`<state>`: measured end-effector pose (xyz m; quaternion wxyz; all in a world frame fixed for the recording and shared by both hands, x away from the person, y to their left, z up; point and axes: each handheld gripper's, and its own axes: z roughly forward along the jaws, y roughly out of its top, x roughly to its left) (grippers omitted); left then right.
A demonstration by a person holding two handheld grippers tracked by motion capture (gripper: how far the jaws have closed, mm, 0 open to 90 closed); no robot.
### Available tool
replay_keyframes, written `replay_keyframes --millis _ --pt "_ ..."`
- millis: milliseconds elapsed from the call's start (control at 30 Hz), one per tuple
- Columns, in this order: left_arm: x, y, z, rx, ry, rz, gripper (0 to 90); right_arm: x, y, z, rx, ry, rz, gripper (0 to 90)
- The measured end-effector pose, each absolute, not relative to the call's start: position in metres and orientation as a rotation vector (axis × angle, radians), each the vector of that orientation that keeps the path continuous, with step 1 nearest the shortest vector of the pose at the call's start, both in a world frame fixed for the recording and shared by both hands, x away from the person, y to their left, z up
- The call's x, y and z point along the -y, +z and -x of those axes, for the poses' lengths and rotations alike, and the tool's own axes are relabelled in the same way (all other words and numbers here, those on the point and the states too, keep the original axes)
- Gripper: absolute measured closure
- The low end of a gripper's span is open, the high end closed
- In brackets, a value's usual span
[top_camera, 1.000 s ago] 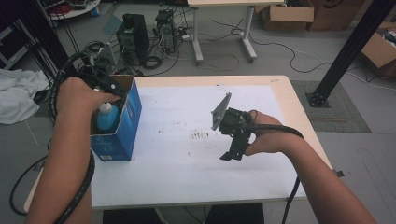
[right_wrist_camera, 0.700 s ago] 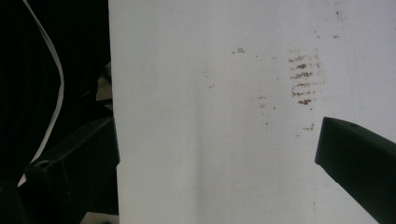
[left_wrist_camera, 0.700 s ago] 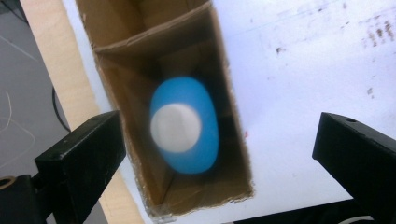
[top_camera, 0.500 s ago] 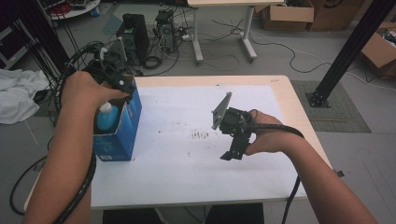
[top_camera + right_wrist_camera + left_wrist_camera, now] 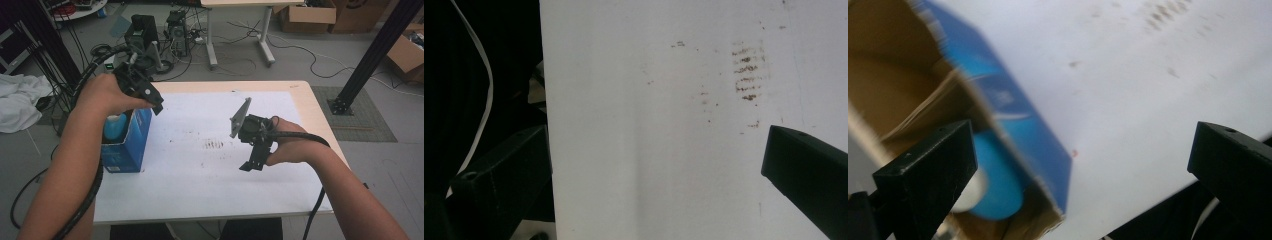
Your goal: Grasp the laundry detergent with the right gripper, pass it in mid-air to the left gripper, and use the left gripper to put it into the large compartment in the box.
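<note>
Blue cardboard box stands upright at the table's left edge, long axis vertical, its open top up, a light-blue bottle inside. Above it hangs the left gripper, jaws spread wide and empty. Its own view looks into the brown interior at the bottle's rounded blue body. Well apart, the right gripper hovers released over the stained white sheet.

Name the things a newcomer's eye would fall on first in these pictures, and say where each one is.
The blue box stands open-topped at the table's left edge, with a light blue bottle inside it. The left gripper hangs open just above the box. The right gripper, also open, hovers over the white table near a patch of dark smudges.
</note>
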<state>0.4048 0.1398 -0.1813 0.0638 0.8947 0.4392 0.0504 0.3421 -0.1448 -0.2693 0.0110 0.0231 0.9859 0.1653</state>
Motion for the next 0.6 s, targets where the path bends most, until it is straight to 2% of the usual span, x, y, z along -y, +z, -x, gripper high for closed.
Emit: replay_keyframes --millis 133,200,267,600 --pt "-0.124 -0.188 -0.4 -1.115 0.1 -2.803 0.1 0.146 -0.268 -0.344 -3.081 0.498 -0.083 0.0" --pt "-0.117 -0.194 -0.397 -1.026 0.026 -2.854 0.1 0.146 -0.268 -0.345 -3.083 0.485 -0.089 0.0" --pt "-0.109 -0.199 -0.392 -0.885 0.043 -2.911 0.1 0.146 -0.268 -0.346 -3.086 0.47 -0.092 0.0" --pt "-0.084 -0.21 -0.378 -0.538 -0.047 -3.006 0.1 0.145 -0.263 -0.347 -3.09 0.433 -0.114 0.0"
